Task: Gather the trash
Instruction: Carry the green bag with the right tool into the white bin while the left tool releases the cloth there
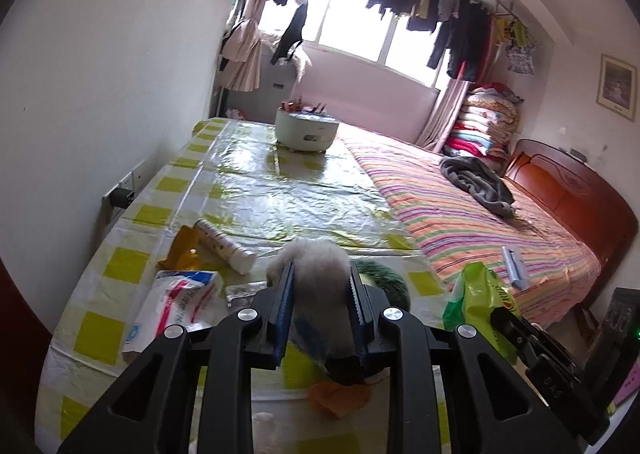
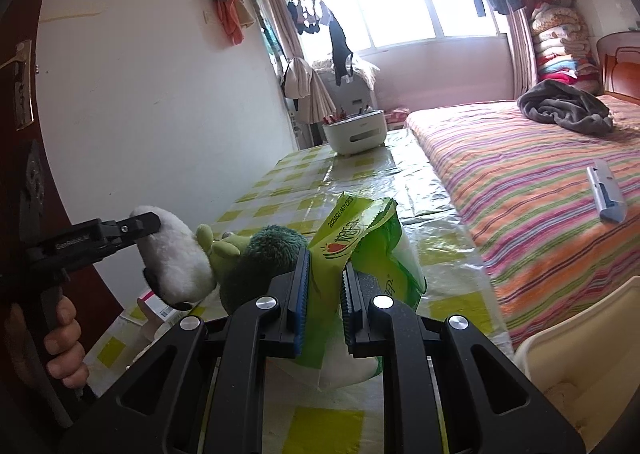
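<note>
My left gripper [image 1: 320, 270] is shut on a plush toy [image 1: 316, 254], its pads pressing the white fluffy end while the dark green part [image 1: 386, 280] sticks out to the right. In the right wrist view the same toy [image 2: 260, 254] hangs above the table from the left gripper [image 2: 150, 254], which a hand [image 2: 64, 334] holds. My right gripper [image 2: 326, 266] is shut on a crumpled green plastic bag [image 2: 360, 234]. That bag [image 1: 480, 294] also shows at the right of the left wrist view. Both are held over the yellow-checked table [image 1: 256, 190].
On the table lie a white tube [image 1: 226, 244], an orange wrapper [image 1: 182, 250], a white printed packet [image 1: 176, 302], an orange scrap [image 1: 340, 394] and a white round container [image 1: 306, 130]. A striped bed [image 1: 480, 222] borders the right. A cream bin [image 2: 580, 334] stands at lower right.
</note>
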Demonstrator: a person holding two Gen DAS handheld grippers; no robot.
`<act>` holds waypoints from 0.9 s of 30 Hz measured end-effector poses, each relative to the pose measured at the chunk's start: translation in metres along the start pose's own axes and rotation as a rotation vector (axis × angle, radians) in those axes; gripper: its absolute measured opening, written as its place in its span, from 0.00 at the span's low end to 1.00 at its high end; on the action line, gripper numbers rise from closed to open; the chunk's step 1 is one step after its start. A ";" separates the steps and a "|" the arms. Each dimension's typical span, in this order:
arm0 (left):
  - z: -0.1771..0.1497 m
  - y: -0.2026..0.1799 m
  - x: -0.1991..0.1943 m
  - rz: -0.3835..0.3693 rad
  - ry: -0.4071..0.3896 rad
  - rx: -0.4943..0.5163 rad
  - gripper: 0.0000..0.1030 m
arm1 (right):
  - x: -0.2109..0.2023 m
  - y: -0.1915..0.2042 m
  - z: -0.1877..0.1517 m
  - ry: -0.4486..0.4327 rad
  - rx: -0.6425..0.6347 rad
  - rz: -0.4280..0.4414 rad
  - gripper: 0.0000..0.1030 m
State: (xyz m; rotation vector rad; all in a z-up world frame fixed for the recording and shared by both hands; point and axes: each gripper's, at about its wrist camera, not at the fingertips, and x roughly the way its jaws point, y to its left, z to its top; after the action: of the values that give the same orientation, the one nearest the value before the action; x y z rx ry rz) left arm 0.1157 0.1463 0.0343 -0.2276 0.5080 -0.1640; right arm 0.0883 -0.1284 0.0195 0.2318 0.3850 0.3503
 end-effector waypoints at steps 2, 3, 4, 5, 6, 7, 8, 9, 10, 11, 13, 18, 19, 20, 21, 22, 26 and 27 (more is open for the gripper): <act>0.002 -0.005 -0.004 -0.016 -0.010 0.004 0.24 | -0.004 -0.004 0.001 -0.009 0.005 -0.010 0.14; 0.002 -0.007 -0.006 -0.022 -0.014 0.006 0.24 | -0.006 -0.006 0.002 -0.014 0.008 -0.014 0.14; 0.002 -0.009 -0.008 -0.029 -0.019 0.011 0.24 | -0.007 -0.008 0.003 -0.018 0.010 -0.018 0.14; 0.003 -0.012 -0.010 -0.035 -0.024 0.015 0.24 | -0.008 -0.009 0.002 -0.020 0.010 -0.021 0.14; 0.003 -0.015 -0.011 -0.039 -0.027 0.018 0.24 | -0.010 -0.011 0.003 -0.023 0.010 -0.025 0.14; 0.003 -0.017 -0.013 -0.045 -0.030 0.022 0.24 | -0.011 -0.013 0.003 -0.026 0.010 -0.028 0.14; 0.004 -0.019 -0.013 -0.051 -0.031 0.026 0.24 | -0.012 -0.014 0.003 -0.027 0.010 -0.032 0.14; 0.004 -0.022 -0.014 -0.056 -0.030 0.030 0.24 | -0.013 -0.016 0.003 -0.027 0.009 -0.036 0.14; 0.003 -0.024 -0.014 -0.062 -0.028 0.034 0.24 | -0.013 -0.018 0.003 -0.028 0.009 -0.039 0.14; 0.003 -0.028 -0.014 -0.069 -0.025 0.038 0.24 | -0.015 -0.020 0.003 -0.030 0.010 -0.043 0.14; 0.002 -0.034 -0.013 -0.086 -0.017 0.046 0.24 | -0.017 -0.023 0.003 -0.032 0.010 -0.053 0.14; -0.004 -0.052 -0.011 -0.119 -0.002 0.079 0.24 | -0.026 -0.033 0.002 -0.042 0.010 -0.079 0.14; -0.005 -0.057 -0.010 -0.126 0.001 0.092 0.24 | -0.028 -0.036 0.002 -0.043 0.011 -0.083 0.14; -0.007 -0.061 -0.009 -0.129 0.003 0.097 0.24 | -0.029 -0.038 0.002 -0.044 0.011 -0.090 0.14; -0.008 -0.064 -0.007 -0.135 0.010 0.102 0.24 | -0.031 -0.040 0.002 -0.045 0.012 -0.094 0.14; -0.010 -0.068 -0.007 -0.143 0.016 0.107 0.24 | -0.033 -0.043 0.002 -0.048 0.014 -0.098 0.14; -0.014 -0.082 -0.003 -0.169 0.034 0.120 0.24 | -0.042 -0.051 0.002 -0.056 0.016 -0.120 0.14; -0.015 -0.085 -0.002 -0.177 0.038 0.121 0.24 | -0.045 -0.053 0.002 -0.058 0.016 -0.124 0.14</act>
State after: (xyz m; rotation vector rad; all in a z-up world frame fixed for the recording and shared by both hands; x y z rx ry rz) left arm 0.0979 0.0623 0.0441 -0.1508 0.5137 -0.3714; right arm 0.0658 -0.1938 0.0210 0.2317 0.3429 0.2181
